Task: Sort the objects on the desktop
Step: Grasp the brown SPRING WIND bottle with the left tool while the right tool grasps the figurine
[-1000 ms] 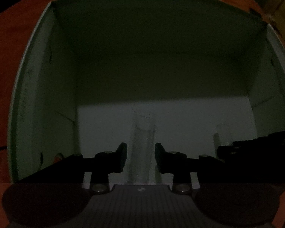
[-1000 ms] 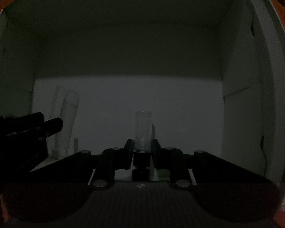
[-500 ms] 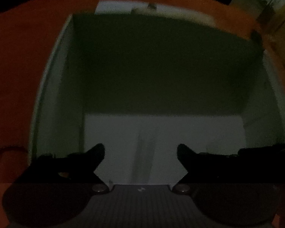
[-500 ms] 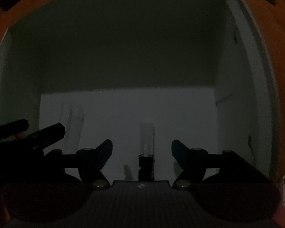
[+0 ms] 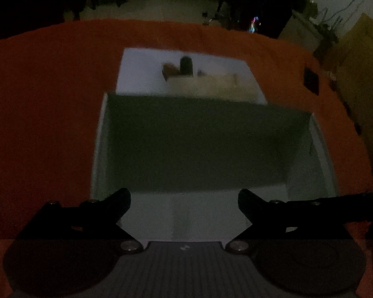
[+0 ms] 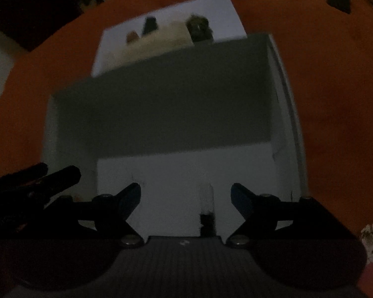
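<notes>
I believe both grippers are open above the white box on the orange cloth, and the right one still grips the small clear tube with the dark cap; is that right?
Not quite. In the right wrist view the right gripper is open with nothing between its jaws; the small clear tube stands free on the floor of the white box. The left gripper is open too, and the box does sit on the orange cloth.

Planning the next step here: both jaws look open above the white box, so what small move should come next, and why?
Probably carry both grippers, left gripper and right gripper, forward over the white box toward the small items on the white sheet beyond it; both jaws stand open, holding nothing.
</notes>
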Demonstrator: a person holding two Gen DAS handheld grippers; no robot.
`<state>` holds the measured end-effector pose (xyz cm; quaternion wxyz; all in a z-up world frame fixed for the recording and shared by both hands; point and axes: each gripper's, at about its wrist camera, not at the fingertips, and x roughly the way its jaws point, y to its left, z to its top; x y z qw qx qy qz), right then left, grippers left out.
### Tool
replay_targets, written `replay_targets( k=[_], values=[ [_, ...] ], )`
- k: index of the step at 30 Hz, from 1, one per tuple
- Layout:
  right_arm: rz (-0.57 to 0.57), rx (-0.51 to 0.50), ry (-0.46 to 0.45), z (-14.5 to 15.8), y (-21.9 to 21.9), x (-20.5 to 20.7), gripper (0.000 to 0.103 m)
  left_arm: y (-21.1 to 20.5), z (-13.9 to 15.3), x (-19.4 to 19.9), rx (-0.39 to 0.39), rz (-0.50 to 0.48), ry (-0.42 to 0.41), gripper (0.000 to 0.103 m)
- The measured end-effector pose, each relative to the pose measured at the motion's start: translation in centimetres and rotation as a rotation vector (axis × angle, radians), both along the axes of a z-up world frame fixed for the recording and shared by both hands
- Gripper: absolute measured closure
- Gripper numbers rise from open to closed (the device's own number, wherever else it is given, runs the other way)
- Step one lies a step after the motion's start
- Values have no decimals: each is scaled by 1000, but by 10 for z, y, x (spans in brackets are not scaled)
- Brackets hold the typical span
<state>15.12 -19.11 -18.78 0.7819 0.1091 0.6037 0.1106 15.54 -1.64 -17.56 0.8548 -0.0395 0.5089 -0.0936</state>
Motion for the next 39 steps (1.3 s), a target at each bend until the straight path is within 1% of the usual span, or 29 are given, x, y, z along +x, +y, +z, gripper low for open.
replay_targets(
  k=[4,8,11,14,16,20,23,25,27,29,32,34,37,39],
  values=[
    [6,7,-53,27,-6,15,20,13,16,18,2,-13,-24,9],
    [11,4,-101,53,-12,31,21,23,23,34,-6,8,-16,9],
    [24,4,-135,70,-15,45,21,25,26,50,7,11,-19,9],
    [29,5,-150,78,-18,67,21,28,30,70,11,10,-17,9],
    [17,8,-159,79,-20,86,21,31,31,87,13,12,-15,9],
    [12,1,-172,72,-23,127,23,29,29,126,21,12,-25,9],
    [-7,-6,-159,59,-26,152,27,27,21,153,6,21,1,13],
    [-20,-10,-143,48,-28,166,29,26,12,169,-13,40,30,14],
    [-32,-13,-126,37,-29,180,29,21,0,184,-31,42,61,24],
    [-45,-16,-110,26,-31,194,30,16,-12,198,-42,45,90,28],
    [-47,-33,-86,10,-30,210,32,11,-28,213,-33,73,112,28],
    [-36,-47,-72,0,-28,217,33,10,-38,224,-45,100,135,28],
    [-22,-61,-52,-14,-23,229,36,7,-50,240,-66,118,159,34],
    [-8,-66,-45,-22,-19,237,38,5,-56,250,-67,123,157,35]
  ],
)
